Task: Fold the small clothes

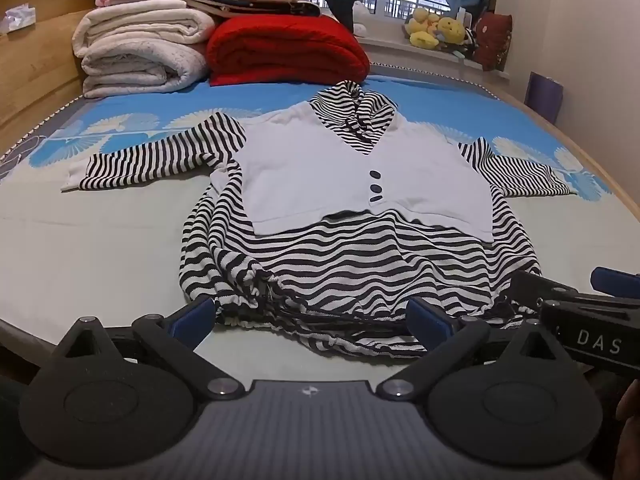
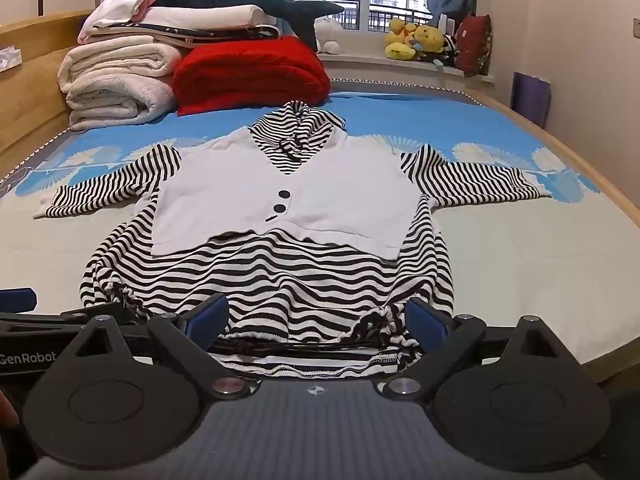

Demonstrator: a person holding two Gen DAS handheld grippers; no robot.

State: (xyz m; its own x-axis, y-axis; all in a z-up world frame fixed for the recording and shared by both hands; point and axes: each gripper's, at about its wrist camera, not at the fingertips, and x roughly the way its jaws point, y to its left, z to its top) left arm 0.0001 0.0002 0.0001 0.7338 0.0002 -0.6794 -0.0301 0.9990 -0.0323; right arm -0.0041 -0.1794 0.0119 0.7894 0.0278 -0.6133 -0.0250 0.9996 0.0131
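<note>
One striped garment [image 1: 352, 248] flat on the bed [image 1: 100, 240], outside both open jaws.

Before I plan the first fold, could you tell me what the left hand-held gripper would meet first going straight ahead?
Probably the gathered hem of the striped garment, lying between its open fingers.

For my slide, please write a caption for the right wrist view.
Open right gripper at the hem of a striped hooded garment spread flat on the bed.

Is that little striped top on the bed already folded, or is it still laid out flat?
Spread out, not folded. The striped top lies face up on the bed, both sleeves stretched out sideways and the hem nearest the camera.
</note>
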